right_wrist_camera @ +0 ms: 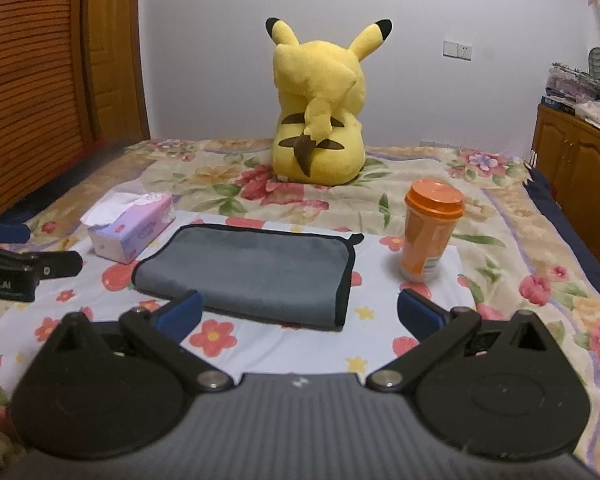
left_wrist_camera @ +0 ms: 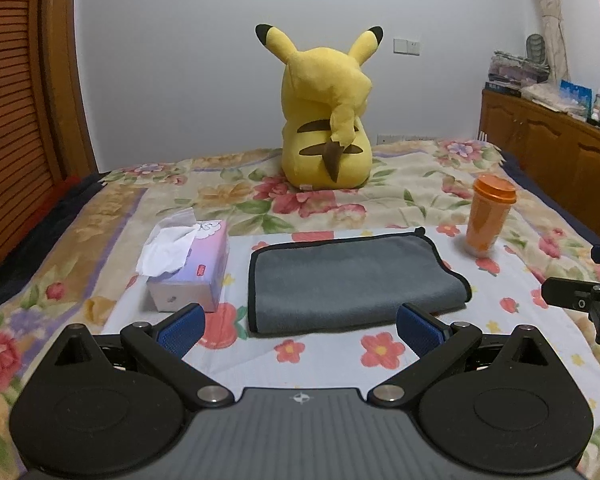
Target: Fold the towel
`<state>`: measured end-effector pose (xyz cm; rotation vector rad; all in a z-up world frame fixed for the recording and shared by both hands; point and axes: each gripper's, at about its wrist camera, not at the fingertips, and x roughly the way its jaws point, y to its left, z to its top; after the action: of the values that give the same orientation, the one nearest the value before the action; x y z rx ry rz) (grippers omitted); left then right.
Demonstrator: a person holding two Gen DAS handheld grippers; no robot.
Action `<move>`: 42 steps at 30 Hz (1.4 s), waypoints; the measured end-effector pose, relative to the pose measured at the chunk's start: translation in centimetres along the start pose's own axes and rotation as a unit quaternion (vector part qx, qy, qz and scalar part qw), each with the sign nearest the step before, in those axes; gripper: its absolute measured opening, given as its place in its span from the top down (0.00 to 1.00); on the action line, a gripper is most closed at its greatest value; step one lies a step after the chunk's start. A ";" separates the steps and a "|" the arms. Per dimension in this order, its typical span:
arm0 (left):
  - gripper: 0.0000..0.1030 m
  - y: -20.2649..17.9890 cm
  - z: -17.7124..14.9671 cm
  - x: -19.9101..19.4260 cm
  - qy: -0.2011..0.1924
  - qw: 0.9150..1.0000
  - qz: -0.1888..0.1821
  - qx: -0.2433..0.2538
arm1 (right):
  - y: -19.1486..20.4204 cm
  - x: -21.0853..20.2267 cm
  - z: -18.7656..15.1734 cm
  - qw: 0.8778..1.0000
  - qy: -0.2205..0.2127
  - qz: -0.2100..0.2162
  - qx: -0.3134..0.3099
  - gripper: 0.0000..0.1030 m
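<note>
A grey towel (left_wrist_camera: 352, 280) with black trim lies flat and folded on the flowered bedspread; it also shows in the right wrist view (right_wrist_camera: 256, 268). My left gripper (left_wrist_camera: 300, 326) is open and empty, just short of the towel's near edge. My right gripper (right_wrist_camera: 300, 314) is open and empty, in front of the towel's near right corner. The right gripper shows at the right edge of the left wrist view (left_wrist_camera: 588, 292). The left gripper shows at the left edge of the right wrist view (right_wrist_camera: 16, 256).
A tissue box (left_wrist_camera: 188, 264) stands left of the towel. An orange lidded cup (left_wrist_camera: 488, 216) stands to its right. A yellow plush toy (left_wrist_camera: 326, 112) sits behind. A wooden cabinet (left_wrist_camera: 560, 148) runs along the right, a slatted wooden wardrobe (left_wrist_camera: 16, 128) along the left.
</note>
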<state>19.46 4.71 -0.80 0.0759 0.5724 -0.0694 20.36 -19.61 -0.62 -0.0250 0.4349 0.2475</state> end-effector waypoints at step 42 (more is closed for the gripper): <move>0.00 -3.6 -6.9 -8.4 0.019 1.000 -0.009 -0.006 | -0.9 -9.8 -7.1 0.998 -0.036 -0.004 0.047 0.00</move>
<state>8.41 2.11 -2.22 0.0609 0.6106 -0.0816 9.04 -23.27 -2.95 0.0732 0.3751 0.2196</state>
